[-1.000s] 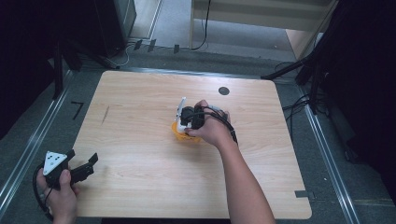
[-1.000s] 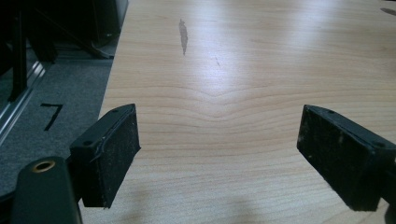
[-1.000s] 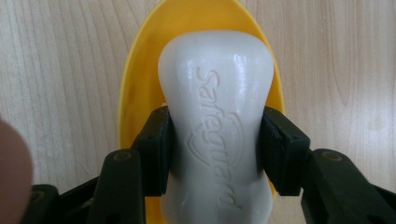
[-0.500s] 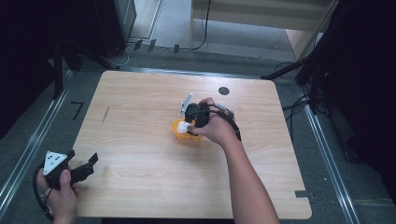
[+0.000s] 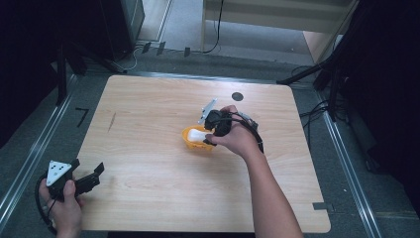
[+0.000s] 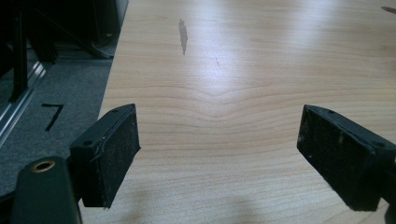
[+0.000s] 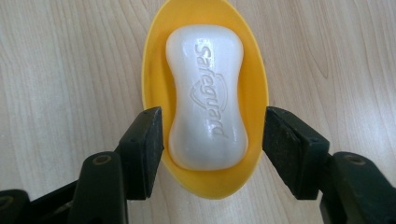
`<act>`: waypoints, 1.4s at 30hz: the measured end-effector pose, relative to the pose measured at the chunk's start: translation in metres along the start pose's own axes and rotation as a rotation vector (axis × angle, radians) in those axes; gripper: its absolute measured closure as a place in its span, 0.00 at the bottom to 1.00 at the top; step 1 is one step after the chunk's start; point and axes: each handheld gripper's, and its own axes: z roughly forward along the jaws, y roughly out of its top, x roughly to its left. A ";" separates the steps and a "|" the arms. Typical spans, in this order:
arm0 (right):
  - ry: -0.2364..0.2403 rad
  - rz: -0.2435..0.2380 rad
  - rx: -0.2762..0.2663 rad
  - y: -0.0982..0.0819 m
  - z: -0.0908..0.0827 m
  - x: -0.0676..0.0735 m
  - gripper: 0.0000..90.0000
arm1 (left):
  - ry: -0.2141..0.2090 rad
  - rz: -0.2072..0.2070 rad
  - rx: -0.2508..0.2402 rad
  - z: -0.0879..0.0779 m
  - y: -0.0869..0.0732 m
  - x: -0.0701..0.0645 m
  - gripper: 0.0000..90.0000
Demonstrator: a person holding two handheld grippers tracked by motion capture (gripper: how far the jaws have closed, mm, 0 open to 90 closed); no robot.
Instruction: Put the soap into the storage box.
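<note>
A white bar of soap with raised lettering lies in a yellow oval dish on the wooden table. My right gripper hovers over the near end of the dish. Its jaws have just been opening and now stand one on each side of the dish, with no pad pressing on the soap. From above, the right gripper sits just right of the dish and soap at mid-table. My left gripper rests at the table's near left corner. In its own view the left gripper is wide open over bare wood.
A dark round mark lies on the table beyond the right hand. A thin dark stain marks the left part of the table. The table's left edge drops to grey floor with metal rails.
The right gripper has drawn back a little to the right and up from the dish, and its jaws have opened. The white soap now shows in the dish. The left hand has stayed put.
</note>
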 end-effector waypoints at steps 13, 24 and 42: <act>0.003 0.150 -0.014 -0.022 -0.013 0.005 0.24 | 0.001 -0.001 0.000 0.000 0.000 0.000 0.15; -0.017 0.237 -0.033 -0.054 -0.025 0.008 0.08 | 0.004 0.004 0.003 0.000 0.000 -0.001 0.15; -0.099 0.365 -0.065 -0.106 -0.034 0.025 0.00 | 0.006 0.014 0.004 0.000 0.000 -0.001 0.15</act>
